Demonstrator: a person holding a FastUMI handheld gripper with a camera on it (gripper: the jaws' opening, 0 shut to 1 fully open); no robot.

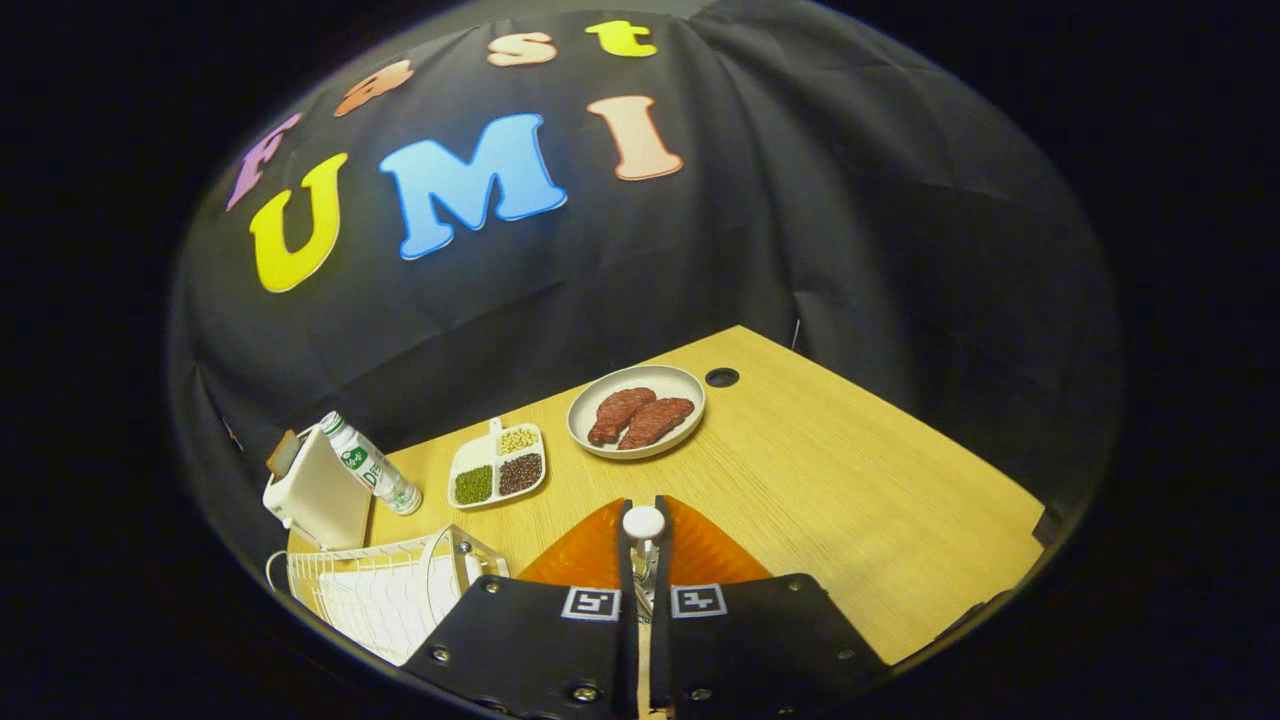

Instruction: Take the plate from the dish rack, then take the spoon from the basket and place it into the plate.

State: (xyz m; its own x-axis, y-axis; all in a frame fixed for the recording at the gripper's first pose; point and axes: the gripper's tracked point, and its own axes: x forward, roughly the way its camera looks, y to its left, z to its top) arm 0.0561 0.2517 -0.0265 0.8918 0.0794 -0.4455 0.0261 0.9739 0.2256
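My gripper [644,560] has its fingers nearly closed on a white-tipped spoon handle [643,524], with an orange plate [700,552] just under the tips, blocking any straight drop. To my left the white dish rack [370,590] crowds the table [850,500] edge; beyond it a white box [318,492] and a leaning bottle [370,465] wall off that corner. Ahead, a divided tray [497,465] and a plate of meat [637,410] stand in the way. To my right, bare tabletop leaves wide passage.
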